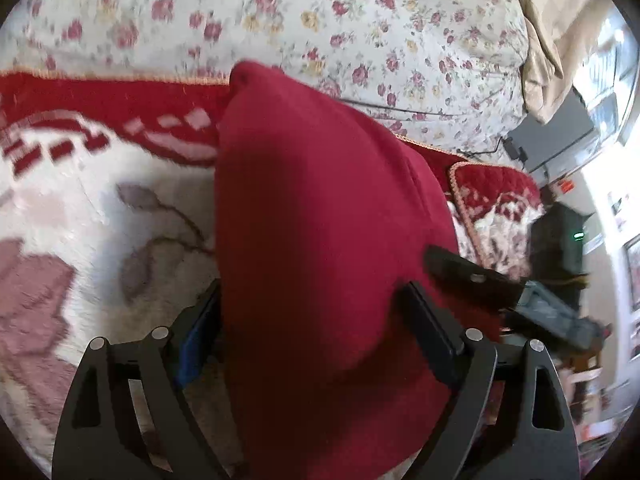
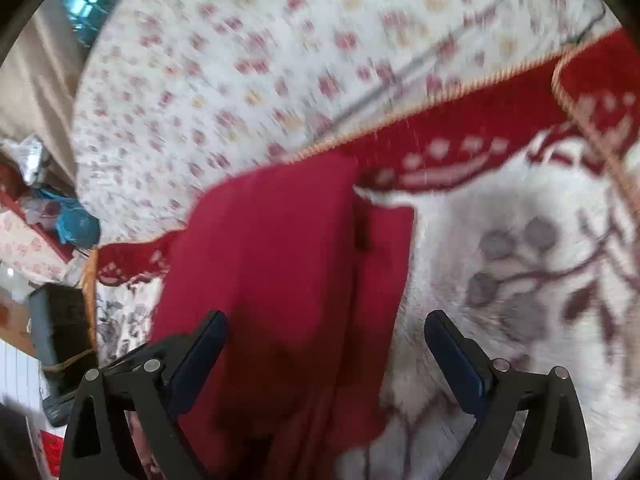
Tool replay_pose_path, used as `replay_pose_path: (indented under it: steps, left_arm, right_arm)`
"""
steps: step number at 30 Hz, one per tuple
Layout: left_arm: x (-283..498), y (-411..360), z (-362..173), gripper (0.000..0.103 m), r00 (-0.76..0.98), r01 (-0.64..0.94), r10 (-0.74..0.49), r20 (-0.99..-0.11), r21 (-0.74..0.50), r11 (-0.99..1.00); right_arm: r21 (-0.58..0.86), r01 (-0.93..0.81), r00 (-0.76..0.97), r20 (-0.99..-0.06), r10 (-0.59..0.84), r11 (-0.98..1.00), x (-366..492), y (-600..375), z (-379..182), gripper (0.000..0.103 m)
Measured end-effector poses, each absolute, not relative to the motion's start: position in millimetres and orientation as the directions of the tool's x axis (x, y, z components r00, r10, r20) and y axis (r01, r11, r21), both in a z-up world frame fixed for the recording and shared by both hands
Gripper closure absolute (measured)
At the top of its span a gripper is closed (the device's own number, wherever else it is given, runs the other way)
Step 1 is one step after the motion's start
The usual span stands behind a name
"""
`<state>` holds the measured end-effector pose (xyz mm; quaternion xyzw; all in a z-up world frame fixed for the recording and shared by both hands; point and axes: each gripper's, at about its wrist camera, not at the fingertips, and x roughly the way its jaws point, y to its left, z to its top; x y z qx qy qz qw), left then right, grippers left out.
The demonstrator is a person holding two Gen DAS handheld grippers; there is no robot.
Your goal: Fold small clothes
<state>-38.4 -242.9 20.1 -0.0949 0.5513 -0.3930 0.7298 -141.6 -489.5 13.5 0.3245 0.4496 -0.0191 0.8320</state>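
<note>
A: Landmark is the red garment (image 1: 320,240). Where's it sit?

B: On the white blanket with the red border (image 1: 100,184), far end reaching toward that border; the floral quilt (image 1: 360,20) lies beyond. Looks folded lengthwise already, two layers side by side in the right wrist view.

A: Long axis?

B: Runs straight away from both grippers, near end under them, far end at the border. So I'd judge the next fold goes end to end along that line.

A: Left gripper (image 1: 316,304)?

B: Jaws spread wide, garment bulging up between them, filling the gap. Cloth brushes both fingers but I don't see it pinched. Call it released.

A: Right gripper (image 2: 324,332)?

B: Also wide apart. Garment lies between the jaws but off to its left finger's side; right finger (image 2: 452,356) stands over bare blanket, clear of the cloth.

A: Which is nearer?

B: Left looks better centred on the garment. Both hover at its near end. Frames blurry, contact hard to confirm.
</note>
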Motion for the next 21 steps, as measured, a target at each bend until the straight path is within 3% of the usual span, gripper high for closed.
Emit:
replay_pose_path:
  steps: [2,4,5,10,17,21]
  left_arm:
    - [-35,-241,17,0.016,0.058,0.451,-0.698,-0.714,-0.605,0.656]
    - [-37,-240,19,0.020,0.061,0.466,-0.700,-0.712,-0.600,0.651]
    - [-39,-239,22,0.024,0.070,0.475,-0.698,-0.713,-0.591,0.652]
    - [-54,-228,46,0.036,0.097,0.489,-0.711,-0.697,-0.589,0.644]
    - [-99,-175,90,0.037,0.144,0.539,-0.641,-0.754,-0.483,0.690]
    - [-114,-143,67,0.037,0.162,0.498,-0.544,-0.823,-0.408,0.765]
  right_arm:
    - [0.528,0.322,0.602,-0.755,0.261,0.786,-132,-487,4,0.003]
    - [0.538,0.255,0.613,-0.732,0.296,0.803,-126,-475,9,0.025]
    - [0.523,0.247,0.612,-0.737,0.287,0.816,-127,-469,9,0.027]
    - [0.489,0.201,0.651,-0.714,0.257,0.849,-137,-456,33,0.054]
    - [0.529,0.056,0.640,-0.670,0.376,0.847,-156,-410,66,0.055]
    - [0.434,0.068,0.535,-0.776,0.334,0.898,-163,-380,56,0.051]
